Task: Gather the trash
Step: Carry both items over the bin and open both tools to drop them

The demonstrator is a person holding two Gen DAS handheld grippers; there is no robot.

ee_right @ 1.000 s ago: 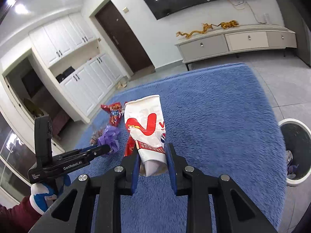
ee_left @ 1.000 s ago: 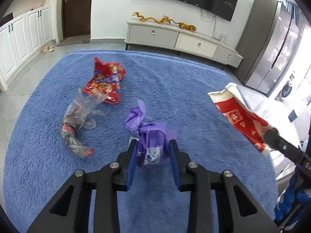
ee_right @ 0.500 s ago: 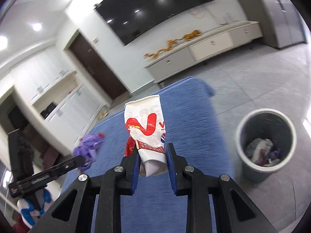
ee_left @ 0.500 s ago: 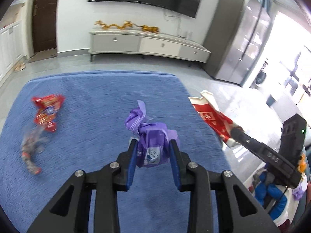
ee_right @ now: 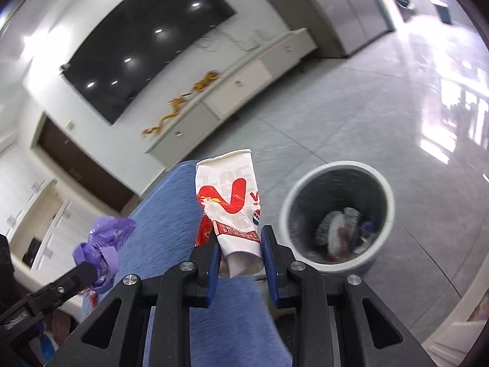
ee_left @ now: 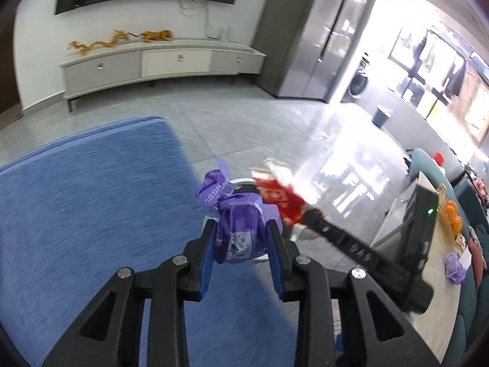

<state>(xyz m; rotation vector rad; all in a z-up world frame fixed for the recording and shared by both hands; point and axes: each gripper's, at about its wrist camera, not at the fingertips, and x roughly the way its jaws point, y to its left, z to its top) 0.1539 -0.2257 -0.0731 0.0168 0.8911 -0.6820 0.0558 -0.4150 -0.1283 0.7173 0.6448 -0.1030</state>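
Observation:
My left gripper (ee_left: 241, 244) is shut on a crumpled purple plastic bag (ee_left: 237, 227) and holds it in the air near the blue rug's right edge. My right gripper (ee_right: 240, 255) is shut on a crushed white and red paper cup (ee_right: 232, 205), held just left of the grey trash bin (ee_right: 337, 183). The bin holds several pieces of trash. In the left wrist view the cup (ee_left: 278, 192) and the right gripper's body sit just right of the purple bag, over the bin's white rim (ee_left: 241, 179). The purple bag also shows in the right wrist view (ee_right: 102, 244).
The blue rug (ee_left: 91, 202) lies on a grey tiled floor (ee_left: 259, 128). A low white TV cabinet (ee_left: 159, 64) stands against the far wall. A grey fridge (ee_left: 321, 36) is at the right. A table with oranges (ee_left: 450, 217) is at the far right.
Both grippers have swung right with their loads, off the rug's middle toward the bin. The bin is now nearer and larger in the right wrist view. The red wrapper on the rug has left view.

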